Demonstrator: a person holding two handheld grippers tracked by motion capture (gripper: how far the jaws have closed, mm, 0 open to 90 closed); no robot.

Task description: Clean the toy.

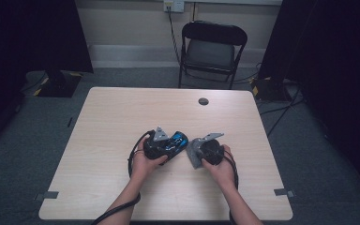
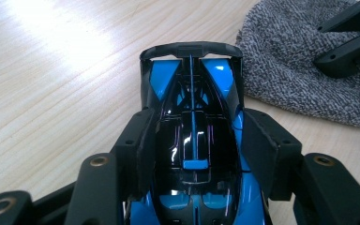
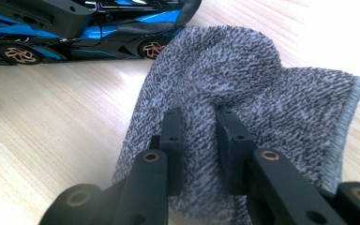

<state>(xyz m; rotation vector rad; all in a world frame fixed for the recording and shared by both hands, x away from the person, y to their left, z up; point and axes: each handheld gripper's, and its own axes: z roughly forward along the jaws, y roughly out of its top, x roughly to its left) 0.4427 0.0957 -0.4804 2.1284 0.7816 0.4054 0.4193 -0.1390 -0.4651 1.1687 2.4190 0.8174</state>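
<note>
A black and blue toy car [image 2: 194, 136] lies on the light wooden table [image 1: 122, 122], and my left gripper [image 2: 194, 147] is shut on its body, one pad on each side. In the high view that car [image 1: 177, 141] sits at mid table under my left gripper [image 1: 161, 144]. A grey speckled cloth [image 3: 243, 93] lies just right of the car, bunched into a fold between the jaws of my right gripper [image 3: 200, 136], which is shut on it. From above, the cloth [image 1: 194, 151] shows beside my right gripper [image 1: 211, 151]. The toy car [image 3: 75, 33] rests close to the cloth's far edge.
A black folding chair [image 1: 211, 49] stands beyond the table's far edge. A small dark round cap [image 1: 203, 101] sits in the tabletop near that edge. Dark stands [image 1: 58, 82] flank the table on the grey carpet. Cables trail from both grippers toward the near edge.
</note>
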